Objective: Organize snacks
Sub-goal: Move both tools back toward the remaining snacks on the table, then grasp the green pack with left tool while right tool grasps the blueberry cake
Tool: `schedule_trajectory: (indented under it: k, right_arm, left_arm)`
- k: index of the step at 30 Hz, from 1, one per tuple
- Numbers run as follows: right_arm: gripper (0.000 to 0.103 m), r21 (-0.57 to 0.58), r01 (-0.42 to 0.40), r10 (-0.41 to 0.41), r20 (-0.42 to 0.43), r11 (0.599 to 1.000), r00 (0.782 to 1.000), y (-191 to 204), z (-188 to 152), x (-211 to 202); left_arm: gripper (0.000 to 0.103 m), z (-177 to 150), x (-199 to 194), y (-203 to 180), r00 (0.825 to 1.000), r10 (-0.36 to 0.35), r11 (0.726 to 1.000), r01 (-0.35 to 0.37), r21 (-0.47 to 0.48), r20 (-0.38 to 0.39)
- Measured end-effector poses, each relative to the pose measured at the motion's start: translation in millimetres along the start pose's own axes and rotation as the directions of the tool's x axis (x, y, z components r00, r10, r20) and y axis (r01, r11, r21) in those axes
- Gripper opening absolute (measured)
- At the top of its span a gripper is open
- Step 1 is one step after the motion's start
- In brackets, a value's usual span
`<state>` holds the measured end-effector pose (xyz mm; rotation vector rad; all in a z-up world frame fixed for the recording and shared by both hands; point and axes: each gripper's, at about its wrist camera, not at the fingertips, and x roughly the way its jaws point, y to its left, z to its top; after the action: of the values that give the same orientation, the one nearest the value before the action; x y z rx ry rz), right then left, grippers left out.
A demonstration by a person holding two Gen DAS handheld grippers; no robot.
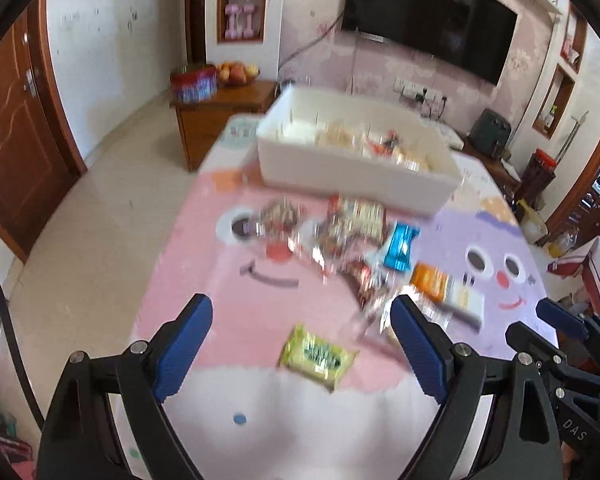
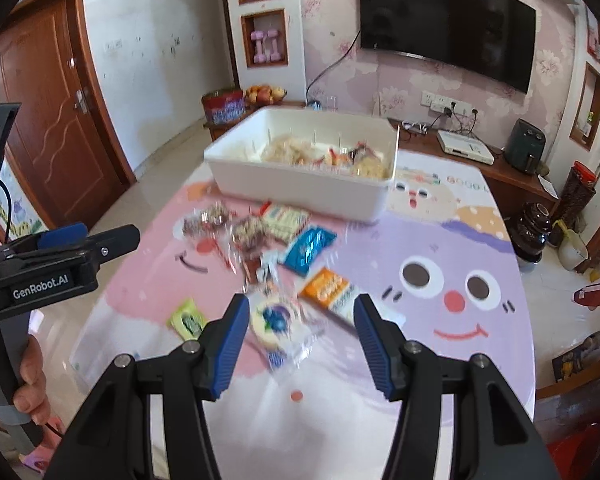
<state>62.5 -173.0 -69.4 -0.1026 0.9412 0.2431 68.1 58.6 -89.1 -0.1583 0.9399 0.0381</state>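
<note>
A white bin [image 1: 340, 176] [image 2: 300, 188] with several snacks inside stands at the table's far end. Loose snack packets lie in front of it: a blue packet [image 1: 399, 246] [image 2: 309, 249], an orange packet [image 1: 434, 280] [image 2: 327, 290], a yellow-green packet [image 1: 317, 353] [image 2: 187, 322] and clear wrapped snacks [image 1: 340, 236] [image 2: 244, 236]. A clear packet with a blue label [image 2: 278, 326] lies between my right gripper's open fingers. My left gripper [image 1: 302, 348] is open above the yellow-green packet. My right gripper [image 2: 298, 338] is open and holds nothing.
The table carries a pink and purple cartoon cloth [image 1: 228, 320] [image 2: 440, 340]. A wooden cabinet [image 1: 220, 112] with a red tin and fruit stands behind the table. The left gripper shows at the left edge of the right wrist view [image 2: 60, 252]. The right gripper shows at the right edge of the left wrist view [image 1: 560, 344].
</note>
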Motion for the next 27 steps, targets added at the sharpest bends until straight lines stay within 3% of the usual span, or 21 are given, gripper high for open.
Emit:
schedule_trajectory:
  k: [5, 12, 17, 22, 27]
  right_arm:
    - [0.055, -0.006, -0.013, 0.013, -0.059, 1.0, 0.998, 1.5, -16.0, 23.5]
    - [0.057, -0.059, -0.057, 0.052, -0.092, 0.997, 0.994, 6.9, -24.8, 52.7]
    - [0.061, -0.159, -0.076, 0.065, -0.072, 0.984, 0.995, 16.0, -21.8, 75.3]
    - [0.062, -0.333, -0.073, 0.055, -0.062, 0.94, 0.997, 35.7, -18.7, 98.8]
    - [0.062, -0.382, -0.105, 0.069, -0.107, 0.918, 0.992, 44.1, -16.8, 122.5]
  left_arm:
    - [0.09, -25.9, 34.7, 6.9, 0.994, -0.023, 0.999, 0.02, -0.031, -0.108]
    - [0.09, -38.4, 68.5, 4.8, 0.98, -0.039, 0.997, 0.025, -0.073, -0.195]
    - [0.09, -39.8, 89.6, 6.2, 0.966, -0.041, 0.992, 0.01, -0.122, -0.256]
    - [0.09, -39.5, 101.3, 10.7, 0.96, -0.028, 0.986, -0.019, -0.166, -0.278]
    - [0.09, -38.7, 110.0, 14.7, 0.955, -0.024, 0.981, -0.034, -0.19, -0.296]
